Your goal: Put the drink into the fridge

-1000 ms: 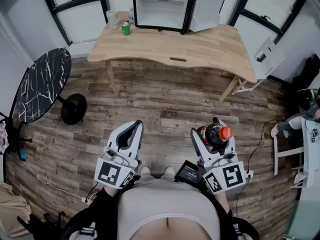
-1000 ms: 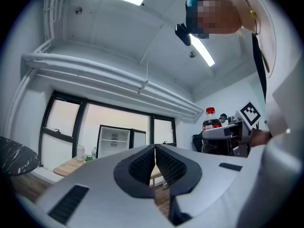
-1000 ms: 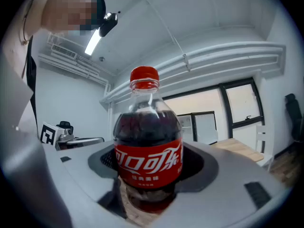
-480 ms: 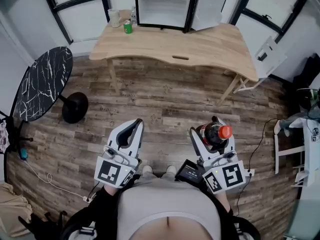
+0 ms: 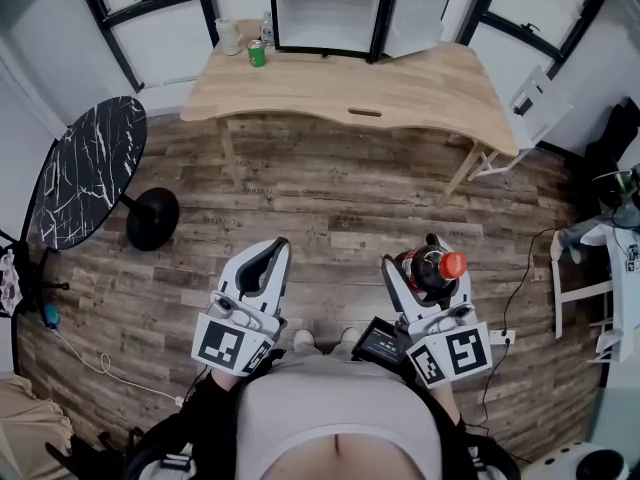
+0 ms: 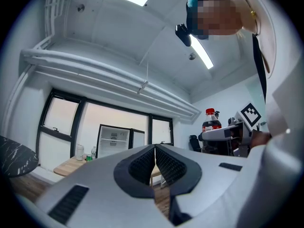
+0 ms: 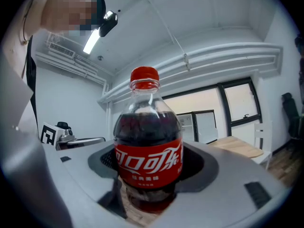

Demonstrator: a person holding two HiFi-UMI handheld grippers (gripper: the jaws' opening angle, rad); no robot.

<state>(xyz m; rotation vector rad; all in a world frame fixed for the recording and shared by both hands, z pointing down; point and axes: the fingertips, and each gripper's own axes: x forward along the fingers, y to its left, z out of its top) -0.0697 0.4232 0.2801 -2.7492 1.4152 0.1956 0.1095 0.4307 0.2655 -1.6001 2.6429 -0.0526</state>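
My right gripper is shut on a cola bottle with a red cap and red label, held upright in front of my body; the right gripper view shows the bottle filling the space between the jaws. My left gripper is shut with nothing in it, its jaw pads touching. Both hover over the wooden floor, well short of the table. A small fridge with its door swung open stands at the back of the wooden table; its white shelves look bare.
A green can, a pale cup and a small bottle stand left of the fridge. A round black marble side table is at the left. A white chair sits right of the table; cables lie on the floor.
The view has shifted slightly, so the table and fridge sit a little nearer the top edge. Both grippers keep their pose and the bottle stays held.
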